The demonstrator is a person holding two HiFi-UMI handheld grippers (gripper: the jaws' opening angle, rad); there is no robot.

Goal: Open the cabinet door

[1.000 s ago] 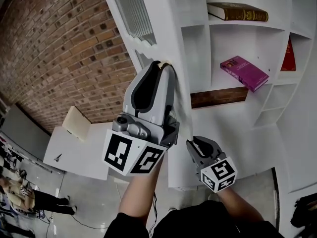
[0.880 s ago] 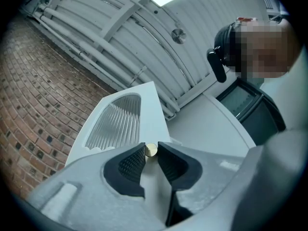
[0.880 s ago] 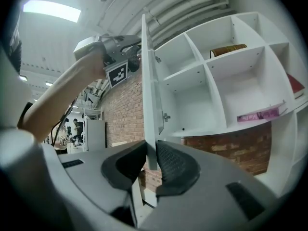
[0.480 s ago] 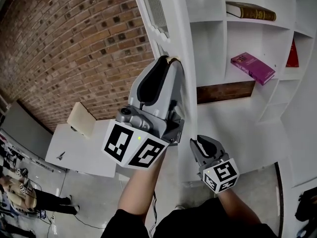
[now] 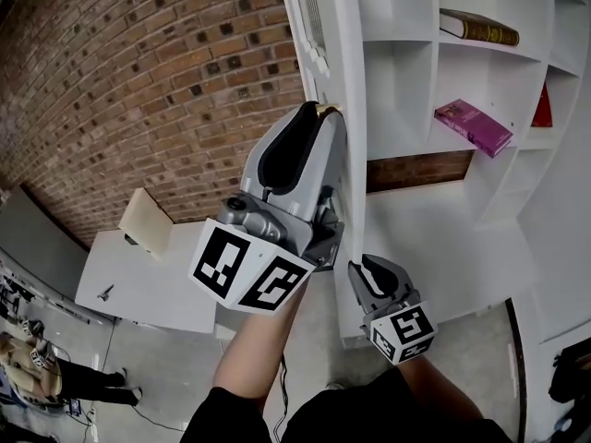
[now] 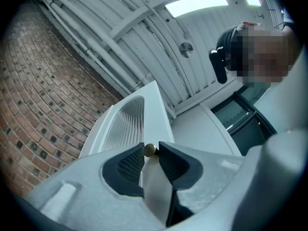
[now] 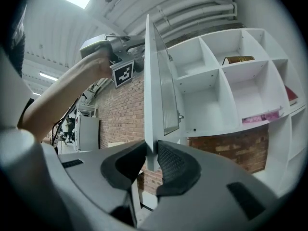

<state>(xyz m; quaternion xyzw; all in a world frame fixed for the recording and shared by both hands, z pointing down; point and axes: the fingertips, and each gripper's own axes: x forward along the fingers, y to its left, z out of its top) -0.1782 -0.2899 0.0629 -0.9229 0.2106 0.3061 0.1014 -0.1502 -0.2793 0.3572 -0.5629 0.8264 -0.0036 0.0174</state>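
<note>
Opening underway, we judge. Left gripper (image 6: 151, 148) pinches cabinet door (image 6: 155, 114) edge at brass knob (image 6: 150, 150); right gripper (image 7: 151, 151) pinches lower edge. Next: swing wider.

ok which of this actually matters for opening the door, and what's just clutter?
Job: door, knob, left gripper clamped on the knob, right gripper clamped on the door's lower edge.
Lying about: brown book, pink book, red book on the shelves; table, box.

Books (image 5: 473, 127) on shelves (image 5: 399, 41), right of door (image 5: 346, 81)
</note>
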